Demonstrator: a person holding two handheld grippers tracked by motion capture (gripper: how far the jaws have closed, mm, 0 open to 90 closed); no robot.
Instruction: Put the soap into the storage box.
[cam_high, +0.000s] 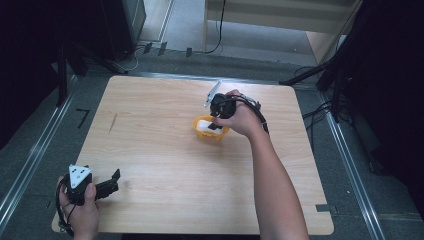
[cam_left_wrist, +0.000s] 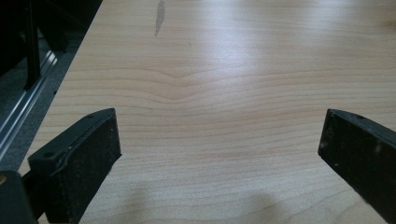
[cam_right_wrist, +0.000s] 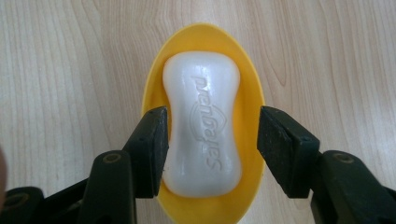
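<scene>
table: light wood-grain table (cam_high: 165, 150) with rounded corners, a short dark streak (cam_high: 113, 122) near its far left part, soft glare across the top
floor: grey floor (cam_high: 320, 165) all around the table
rails: metal rails (cam_high: 30, 155) run along the floor on the left and the right (cam_high: 350, 165) of the table
cables: black cables (cam_high: 218, 30) trail over the floor beyond the far edge, more lie at the right (cam_high: 315, 112)
far furniture: pale wooden unit (cam_high: 280, 15) at the top, a dark cabinet (cam_high: 122, 25) to its left
sides: dark stands (cam_high: 62, 70) and shadow at both sides
light: brightest at the top middle
</scene>
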